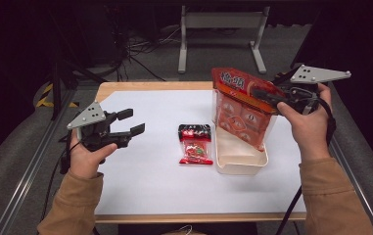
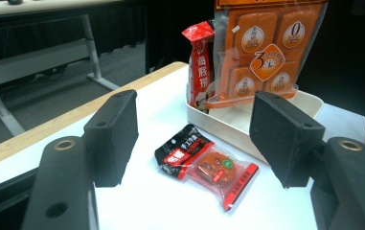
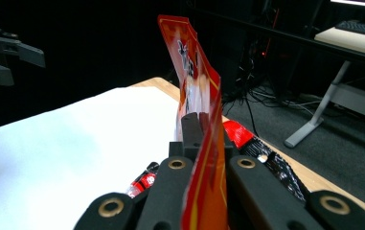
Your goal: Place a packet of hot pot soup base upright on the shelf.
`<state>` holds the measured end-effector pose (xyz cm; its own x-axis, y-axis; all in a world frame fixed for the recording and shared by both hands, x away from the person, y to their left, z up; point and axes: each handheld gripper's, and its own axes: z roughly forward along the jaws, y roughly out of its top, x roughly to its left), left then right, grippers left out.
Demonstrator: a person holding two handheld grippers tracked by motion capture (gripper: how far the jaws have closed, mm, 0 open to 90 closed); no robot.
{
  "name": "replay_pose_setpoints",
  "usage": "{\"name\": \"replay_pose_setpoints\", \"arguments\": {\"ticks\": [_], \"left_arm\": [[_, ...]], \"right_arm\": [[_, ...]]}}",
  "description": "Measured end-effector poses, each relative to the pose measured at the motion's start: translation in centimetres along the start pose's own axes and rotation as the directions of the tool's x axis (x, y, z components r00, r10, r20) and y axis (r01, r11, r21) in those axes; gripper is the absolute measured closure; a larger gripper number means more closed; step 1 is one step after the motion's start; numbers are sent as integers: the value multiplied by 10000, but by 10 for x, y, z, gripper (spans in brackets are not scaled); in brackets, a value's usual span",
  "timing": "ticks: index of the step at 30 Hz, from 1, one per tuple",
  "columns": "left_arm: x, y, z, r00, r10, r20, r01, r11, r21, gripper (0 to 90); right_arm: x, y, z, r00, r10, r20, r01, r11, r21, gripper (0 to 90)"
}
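White table [image 1: 140, 181]: your right gripper [image 1: 265, 96] clamps the tall orange bag [image 1: 238, 110] of square packets upright over the cream bin [image 1: 240, 161], while your left gripper [image 1: 131, 122] gapes empty.

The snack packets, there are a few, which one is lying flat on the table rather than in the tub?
The small red-and-black packet lies flat on the white table. The large orange bag, clamped by the right gripper, stands in the white tub.

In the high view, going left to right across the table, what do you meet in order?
Left claw, open and empty → small red and black packet lying flat on the white sheet → white bin → right claw, shut on the big orange bag standing in the bin.
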<state>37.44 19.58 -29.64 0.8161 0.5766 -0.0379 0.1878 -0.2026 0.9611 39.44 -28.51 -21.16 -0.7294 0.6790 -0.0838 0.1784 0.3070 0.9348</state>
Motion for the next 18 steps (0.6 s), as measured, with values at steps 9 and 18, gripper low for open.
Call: {"name": "replay_pose_setpoints", "arguments": {"ticks": [9, 18], "left_arm": [[-1, -1, 3, 9999, -33, 103, 31, 9998, 210, 342], [0, -1, 4, 9999, -40, 105, 37, 9996, 286, 339]], "right_arm": [[-7, -12, 6, 9998, 54, 213, -59, 9998, 208, 898], [-10, -25, 12, 9993, 141, 346, -154, 9992, 377, 897]]}}
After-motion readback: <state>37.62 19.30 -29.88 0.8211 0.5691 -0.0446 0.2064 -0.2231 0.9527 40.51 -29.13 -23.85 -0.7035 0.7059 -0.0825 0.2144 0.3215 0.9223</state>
